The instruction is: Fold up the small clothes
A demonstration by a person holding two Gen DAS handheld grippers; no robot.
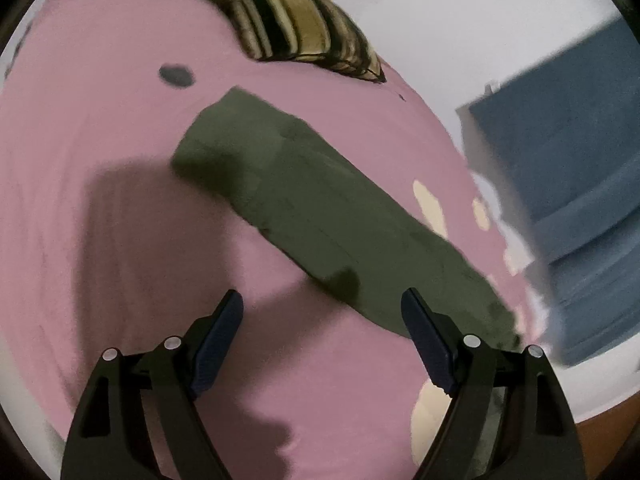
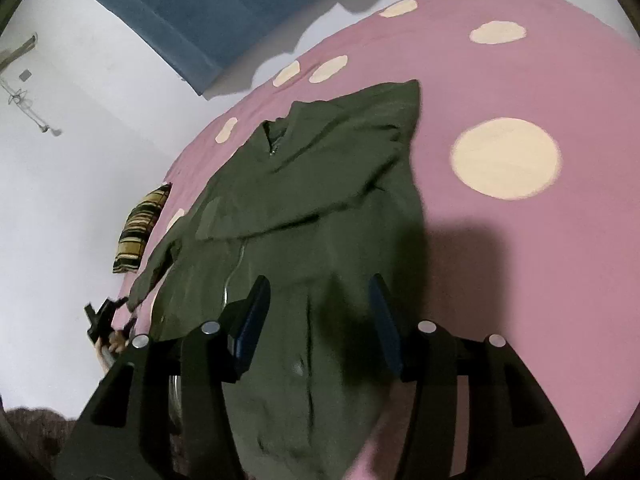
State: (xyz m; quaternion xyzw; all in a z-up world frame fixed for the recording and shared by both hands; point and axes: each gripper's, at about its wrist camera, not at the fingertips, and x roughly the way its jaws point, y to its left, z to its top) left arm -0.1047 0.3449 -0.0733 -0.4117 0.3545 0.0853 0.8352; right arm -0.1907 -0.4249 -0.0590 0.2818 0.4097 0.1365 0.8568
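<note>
A dark olive-green zip jacket (image 2: 304, 208) lies flat on a pink bedspread (image 2: 520, 280) with cream dots. One sleeve is folded across its chest. My right gripper (image 2: 320, 312) is open and empty, hovering just above the jacket's lower part. In the left wrist view the jacket's other sleeve (image 1: 320, 208) stretches out diagonally on the pink bedspread (image 1: 100, 160). My left gripper (image 1: 324, 336) is open and empty, just short of the sleeve's near edge. The left gripper also shows small in the right wrist view (image 2: 105, 314), near the cuff.
A striped yellow-and-black cushion (image 1: 296, 20) lies at the far edge of the bed, also in the right wrist view (image 2: 142, 228). A blue headboard (image 1: 568, 168) stands at the bed's side, against a white wall (image 2: 80, 140). A small dark spot (image 1: 176, 75) marks the bedspread.
</note>
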